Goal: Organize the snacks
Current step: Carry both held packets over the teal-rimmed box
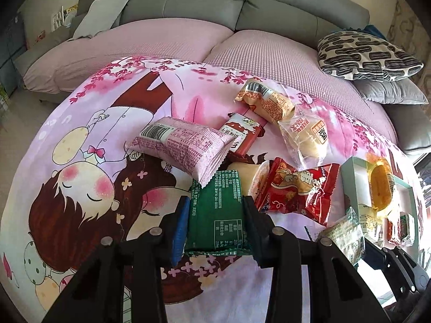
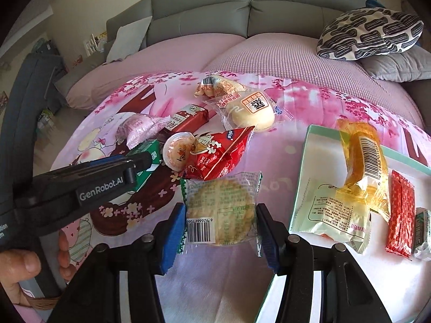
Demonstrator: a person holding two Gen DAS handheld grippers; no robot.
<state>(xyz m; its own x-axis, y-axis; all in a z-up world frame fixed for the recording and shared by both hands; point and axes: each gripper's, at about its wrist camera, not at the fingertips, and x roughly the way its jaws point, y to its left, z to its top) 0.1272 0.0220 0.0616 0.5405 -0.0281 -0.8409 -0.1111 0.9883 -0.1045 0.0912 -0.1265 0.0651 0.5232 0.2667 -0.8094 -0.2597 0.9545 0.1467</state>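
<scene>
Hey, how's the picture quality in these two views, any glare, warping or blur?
Left wrist view: strong fisheye bending of the sofa, dark corners, the green packet in the tool sharp. Right wrist view: same warping, bright washed-out glare on the tray floor, the cracker packet print still readable.

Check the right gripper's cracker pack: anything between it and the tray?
Nothing visible blocks it. The right gripper holds the round cracker pack just left of the tray; bare cloth lies between. The tray's near-left corner holds a pale green packet.
</scene>
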